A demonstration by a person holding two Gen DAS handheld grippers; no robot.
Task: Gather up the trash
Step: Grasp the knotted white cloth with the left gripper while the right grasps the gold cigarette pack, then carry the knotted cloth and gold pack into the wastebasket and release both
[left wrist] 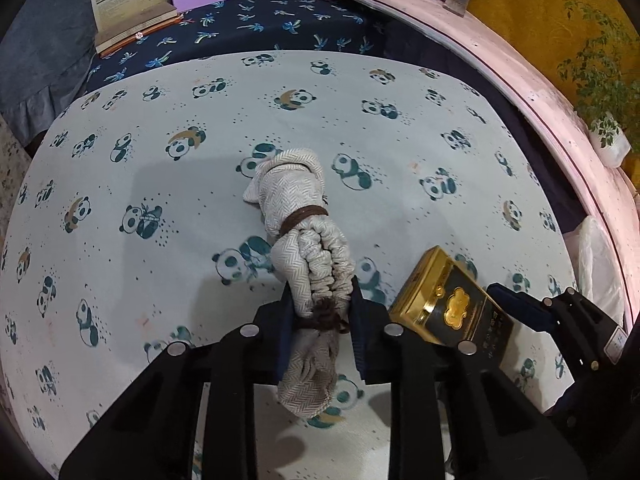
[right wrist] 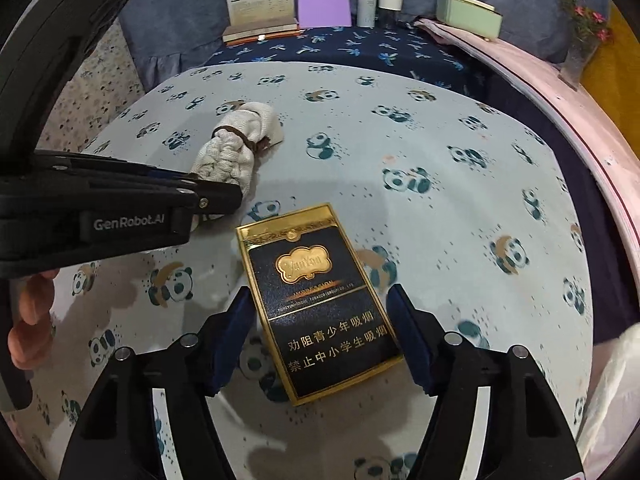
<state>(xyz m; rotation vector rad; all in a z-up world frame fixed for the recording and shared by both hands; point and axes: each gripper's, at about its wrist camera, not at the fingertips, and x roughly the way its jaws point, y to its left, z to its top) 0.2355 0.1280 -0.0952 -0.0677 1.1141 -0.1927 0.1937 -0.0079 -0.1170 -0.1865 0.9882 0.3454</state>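
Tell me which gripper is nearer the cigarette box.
Right. The right gripper straddles the cigarette box, open jaws either side, pads apart from it. The left gripper sits beside it, clamped on the cloth bundle.

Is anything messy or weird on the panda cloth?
Two things look left lying about on the panda cloth: a black-and-gold cigarette box lying flat and crooked, and a scrunched-up beige cloth bundle tied with brown cord. Nothing looks spilled or broken.
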